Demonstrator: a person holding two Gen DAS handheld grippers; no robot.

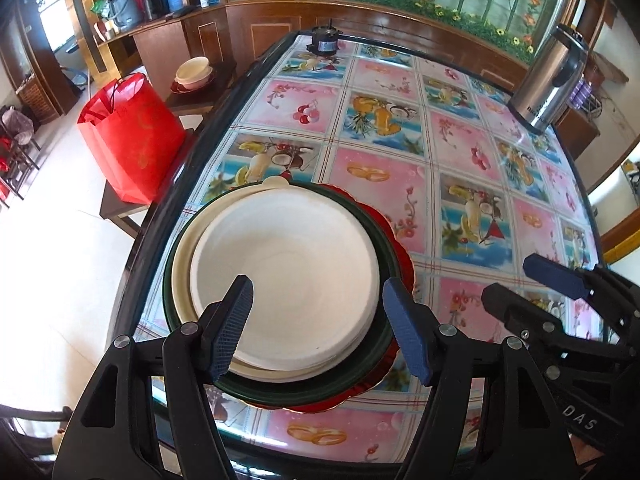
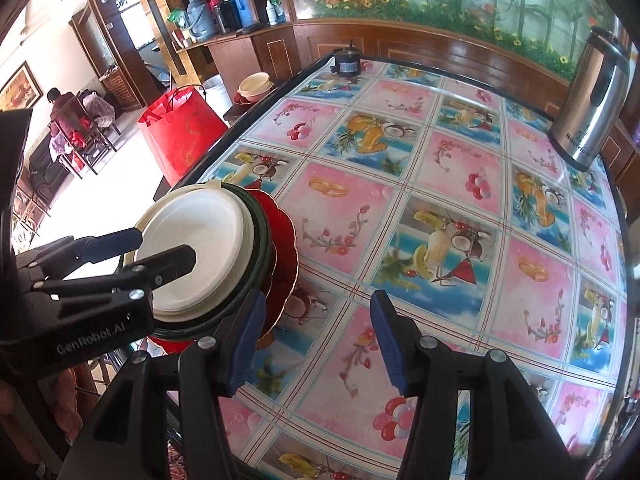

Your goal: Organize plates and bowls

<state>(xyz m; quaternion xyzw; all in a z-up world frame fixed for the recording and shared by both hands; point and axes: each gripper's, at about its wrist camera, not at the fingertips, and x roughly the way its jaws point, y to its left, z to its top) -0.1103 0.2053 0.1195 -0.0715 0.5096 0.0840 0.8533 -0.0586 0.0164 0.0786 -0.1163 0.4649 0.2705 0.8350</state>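
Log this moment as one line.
stack: white bowl atop green plate, red plate | left hand-held gripper: open over bowl | right hand-held gripper: open, empty

The stack of dishes (image 1: 288,276) crowds the table's (image 2: 400,184) left edge; a kettle (image 2: 592,108) and small motor (image 2: 347,63) block its far corners

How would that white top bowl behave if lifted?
The white bowl looks like thin matte pulp, so probably light and slightly bendy. It sits loosely nested in the stack, so it should lift free, though a hard pinch might dent its rim.
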